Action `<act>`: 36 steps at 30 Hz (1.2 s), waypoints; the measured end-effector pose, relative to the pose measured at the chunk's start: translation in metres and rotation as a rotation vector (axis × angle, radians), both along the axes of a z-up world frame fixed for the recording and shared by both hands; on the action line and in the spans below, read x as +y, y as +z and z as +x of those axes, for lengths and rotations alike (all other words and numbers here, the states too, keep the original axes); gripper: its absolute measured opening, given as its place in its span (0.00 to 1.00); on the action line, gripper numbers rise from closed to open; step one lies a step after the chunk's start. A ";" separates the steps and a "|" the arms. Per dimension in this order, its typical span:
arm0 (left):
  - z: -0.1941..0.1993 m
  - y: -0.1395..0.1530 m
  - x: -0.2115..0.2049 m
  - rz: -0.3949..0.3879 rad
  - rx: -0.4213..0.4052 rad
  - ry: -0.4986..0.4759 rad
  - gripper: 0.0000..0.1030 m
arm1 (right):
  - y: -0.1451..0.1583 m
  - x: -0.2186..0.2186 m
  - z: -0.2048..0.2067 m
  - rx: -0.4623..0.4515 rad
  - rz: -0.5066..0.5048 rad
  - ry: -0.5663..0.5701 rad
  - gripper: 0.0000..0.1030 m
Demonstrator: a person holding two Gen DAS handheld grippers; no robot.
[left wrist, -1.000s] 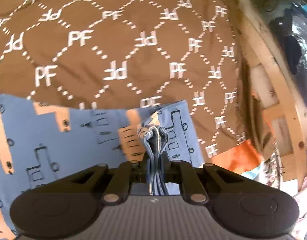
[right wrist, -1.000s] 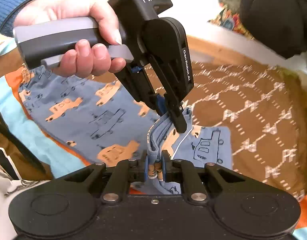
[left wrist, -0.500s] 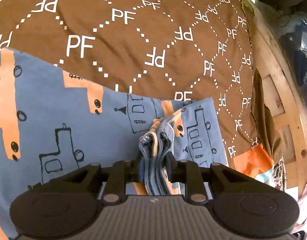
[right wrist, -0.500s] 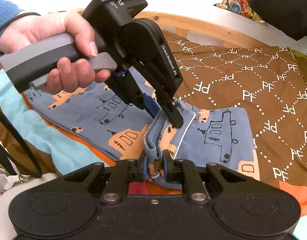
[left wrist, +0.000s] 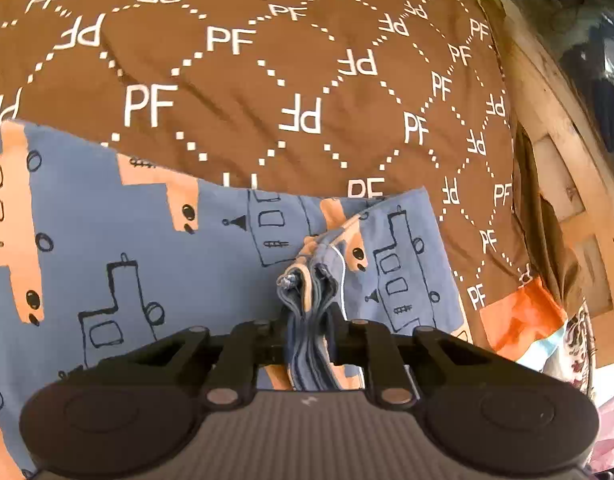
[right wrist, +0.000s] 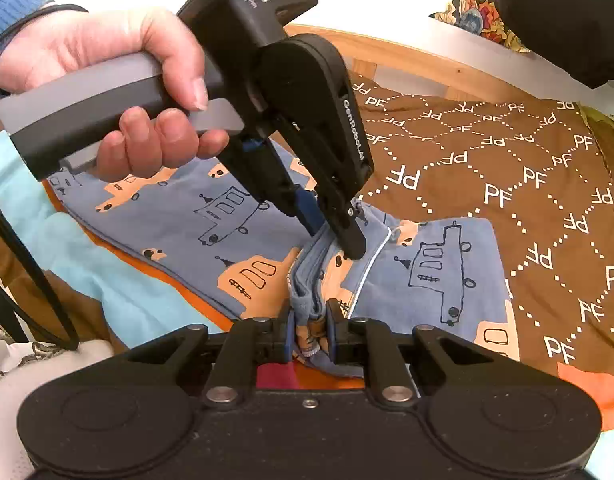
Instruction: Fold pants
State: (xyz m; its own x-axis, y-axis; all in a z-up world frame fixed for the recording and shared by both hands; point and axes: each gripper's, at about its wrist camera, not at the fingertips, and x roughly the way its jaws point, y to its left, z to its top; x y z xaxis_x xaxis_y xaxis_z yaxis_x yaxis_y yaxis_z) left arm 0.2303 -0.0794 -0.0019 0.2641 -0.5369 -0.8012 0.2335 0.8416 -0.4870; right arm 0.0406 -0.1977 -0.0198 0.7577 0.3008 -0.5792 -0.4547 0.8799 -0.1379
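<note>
A: Item one, the pants (right wrist: 435, 264). Where are they lying?

B: They are lying on the brown bedspread (right wrist: 547, 184), the one printed with white "PF" letters and dotted diamonds. Blue fabric, orange and outlined vehicle print. One part is stretching away to the left, over a light blue and orange cloth (right wrist: 119, 280); a shorter flap is lying flat to the right.

A: Item two, the left gripper (right wrist: 339, 236).

B: It is being held by the person's left hand (right wrist: 119, 92), blue sleeve at the wrist. Its fingers are pressing together on a bunched edge of the pants; in its own view (left wrist: 310, 322) several stacked layers of blue fabric (left wrist: 307, 300) are standing up between the two fingers.

A: Item three, the right gripper (right wrist: 310, 330).

B: It is pinching the same gathered edge, just beside the left gripper's tips and nearer the camera. Blue pads are squeezing a thick fold with a hem showing between them.

A: Between the two?

B: A short ridge of fabric is running from one grip to the other, raised off the bedspread. A thin white cord (right wrist: 371, 268) is lying along the flap beside it.

A: Surroundings?

B: A wooden bed frame (right wrist: 419, 60) is bordering the bedspread at the far side, and a dark garment (right wrist: 567, 12) is sitting at the upper right.
</note>
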 end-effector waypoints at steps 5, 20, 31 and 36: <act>-0.001 0.001 0.001 -0.003 0.002 0.009 0.12 | 0.001 0.000 -0.002 -0.007 0.004 -0.003 0.15; -0.002 0.004 0.009 -0.025 -0.006 0.000 0.10 | 0.008 0.004 0.000 -0.001 -0.014 -0.012 0.14; -0.007 0.006 0.041 -0.047 -0.025 0.010 0.09 | 0.017 0.027 0.000 0.002 0.012 0.018 0.14; -0.013 0.007 0.056 -0.048 -0.042 0.022 0.09 | 0.018 0.040 -0.001 0.010 0.023 0.043 0.14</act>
